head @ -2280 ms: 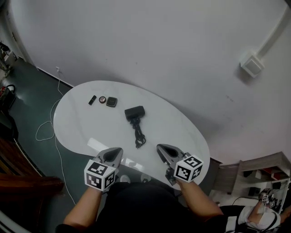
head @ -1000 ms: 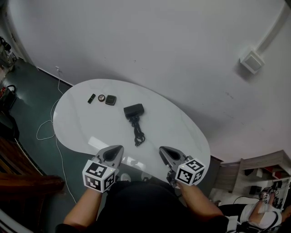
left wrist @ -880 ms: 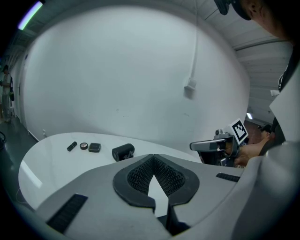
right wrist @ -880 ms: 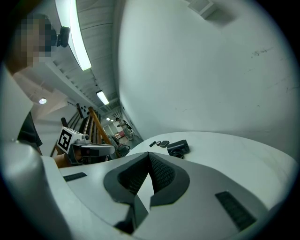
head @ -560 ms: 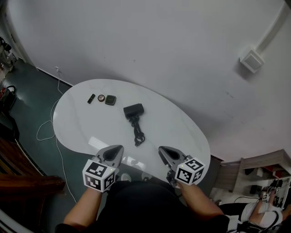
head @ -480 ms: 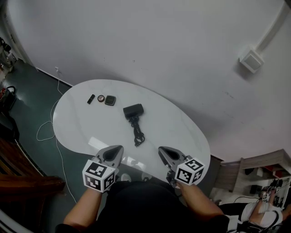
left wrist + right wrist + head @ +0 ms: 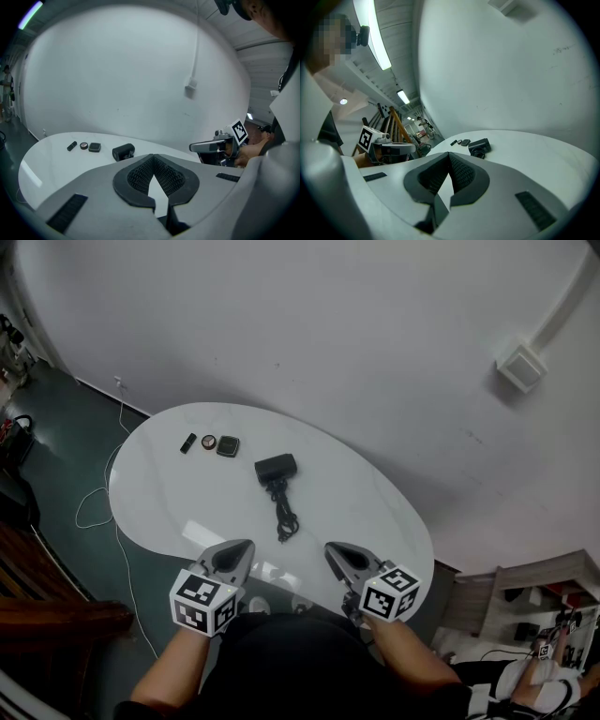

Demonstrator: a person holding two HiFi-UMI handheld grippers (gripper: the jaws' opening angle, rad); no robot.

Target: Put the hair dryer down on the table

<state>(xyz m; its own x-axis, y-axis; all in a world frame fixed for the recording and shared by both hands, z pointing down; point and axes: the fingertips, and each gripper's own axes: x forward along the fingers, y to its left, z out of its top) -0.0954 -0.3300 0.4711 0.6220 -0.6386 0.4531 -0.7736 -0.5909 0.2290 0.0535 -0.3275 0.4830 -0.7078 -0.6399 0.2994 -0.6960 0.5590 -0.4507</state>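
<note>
Head view shows the hair dryer lying on the white oval bench near its middle, apart from both grippers, with its black cord trailing toward 6 o'clock and ending in a loose tangle. At 10 o'clock from the dryer three small things sit in a row: a black stick, a round compact and a square dark case. Any print on them is too small to read. The left gripper hangs over the bench's near edge at 7 o'clock from the dryer, the right gripper at 5 o'clock. Each carries a cube with black-and-white square markers, the only labelling that can be made out. In each gripper view the jaws are closed tip to tip with nothing between them, and the dryer lies beyond the tips at 12 o'clock.
</note>
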